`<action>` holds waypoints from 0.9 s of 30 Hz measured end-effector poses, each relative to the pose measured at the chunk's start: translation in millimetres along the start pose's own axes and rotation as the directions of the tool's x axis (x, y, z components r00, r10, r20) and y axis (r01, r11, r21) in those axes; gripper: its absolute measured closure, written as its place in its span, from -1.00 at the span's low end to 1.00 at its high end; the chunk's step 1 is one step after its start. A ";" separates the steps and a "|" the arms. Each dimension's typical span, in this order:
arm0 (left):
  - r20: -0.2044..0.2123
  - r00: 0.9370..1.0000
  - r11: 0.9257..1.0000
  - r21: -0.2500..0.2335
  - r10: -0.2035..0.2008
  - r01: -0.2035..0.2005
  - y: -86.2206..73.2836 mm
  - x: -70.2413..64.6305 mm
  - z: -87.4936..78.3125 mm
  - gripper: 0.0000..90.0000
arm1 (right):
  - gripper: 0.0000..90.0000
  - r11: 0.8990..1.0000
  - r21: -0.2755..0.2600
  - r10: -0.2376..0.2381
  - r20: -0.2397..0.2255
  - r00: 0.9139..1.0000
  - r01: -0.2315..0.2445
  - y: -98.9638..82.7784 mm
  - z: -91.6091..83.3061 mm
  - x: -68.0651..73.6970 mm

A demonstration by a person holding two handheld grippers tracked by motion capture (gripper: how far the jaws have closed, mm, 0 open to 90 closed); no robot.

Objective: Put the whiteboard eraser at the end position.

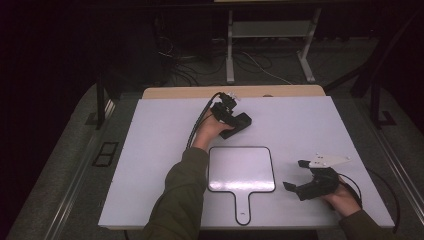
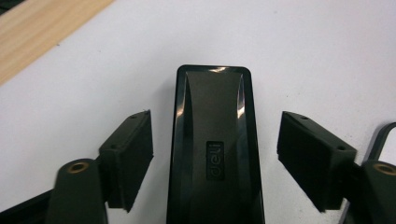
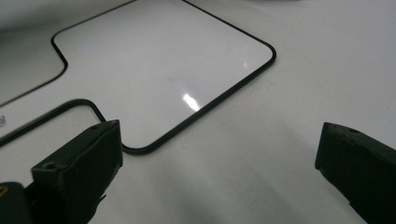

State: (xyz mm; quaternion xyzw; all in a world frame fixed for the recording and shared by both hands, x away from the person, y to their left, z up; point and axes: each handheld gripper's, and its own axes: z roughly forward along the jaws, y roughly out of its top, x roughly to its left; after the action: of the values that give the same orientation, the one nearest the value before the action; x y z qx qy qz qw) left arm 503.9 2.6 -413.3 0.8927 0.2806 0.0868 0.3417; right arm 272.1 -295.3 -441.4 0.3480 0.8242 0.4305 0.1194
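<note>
The black eraser (image 2: 215, 149) lies flat on the table (image 1: 150, 150) between the left gripper (image 2: 215, 158) jaws. They stand spread, clear of its sides.

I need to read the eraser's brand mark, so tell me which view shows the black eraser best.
The left gripper view: the black eraser lies close up between the open jaws of the left gripper, its embossed mark facing the camera. In the high view the eraser is small, dark and partly covered by that gripper.
</note>
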 end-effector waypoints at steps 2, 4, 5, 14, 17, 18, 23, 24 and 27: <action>-0.003 1.000 1.000 -0.010 -0.003 0.003 -2.2 0.8 -3.2 -0.51 | -1.00 1.000 -0.002 -0.001 -0.003 1.000 0.001 -1.0 -1.4 -1.2; 0.002 1.000 0.999 -0.026 -0.024 0.024 -5.0 0.5 -5.1 -0.53 | -1.00 1.000 -0.007 0.006 -0.006 1.000 -0.006 -1.8 -2.9 -1.9; -0.002 1.000 0.999 -0.029 -0.021 0.021 -6.5 0.5 -6.0 -0.54 | -1.00 1.000 -0.007 0.008 -0.010 1.000 -0.008 -2.1 -3.0 -2.1; 0.026 0.999 0.998 -0.056 -0.025 0.026 -14.4 -5.1 -15.5 -0.69 | -1.00 1.000 -0.014 0.016 -0.011 1.000 -0.016 -1.3 -2.9 -3.1; 0.033 0.999 0.997 -0.071 -0.039 0.042 -16.2 -7.1 -20.9 -0.72 | -1.00 1.000 -0.015 0.020 -0.010 1.000 -0.020 -1.1 -3.0 -3.0; 0.030 0.999 0.997 -0.073 -0.037 0.039 -16.9 -7.8 -22.6 -0.73 | -1.00 1.000 -0.015 0.019 -0.010 1.000 -0.019 -1.2 -2.8 -3.1; 0.028 0.999 0.994 -0.102 -0.042 0.045 -22.0 -11.9 -33.0 -0.79 | -1.00 1.000 -0.012 0.017 -0.007 1.000 -0.017 -1.2 -2.5 -3.4; 0.026 0.999 0.994 -0.101 -0.035 0.038 -23.0 -12.8 -35.4 -0.80 | -1.00 1.000 -0.012 0.018 -0.007 1.000 -0.018 -1.2 -2.5 -3.4; 0.022 0.999 0.993 -0.114 -0.038 0.041 -26.4 -17.2 -39.6 -0.84 | -1.00 1.000 -0.012 0.020 -0.005 1.000 -0.020 -1.1 -2.5 -3.6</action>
State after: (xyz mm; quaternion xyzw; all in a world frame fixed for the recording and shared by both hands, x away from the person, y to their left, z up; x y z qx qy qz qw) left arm 464.2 31.2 -400.3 0.8668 0.2893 0.0870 0.3967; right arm 272.9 -299.8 -441.1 0.3542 0.8185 0.4374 0.1151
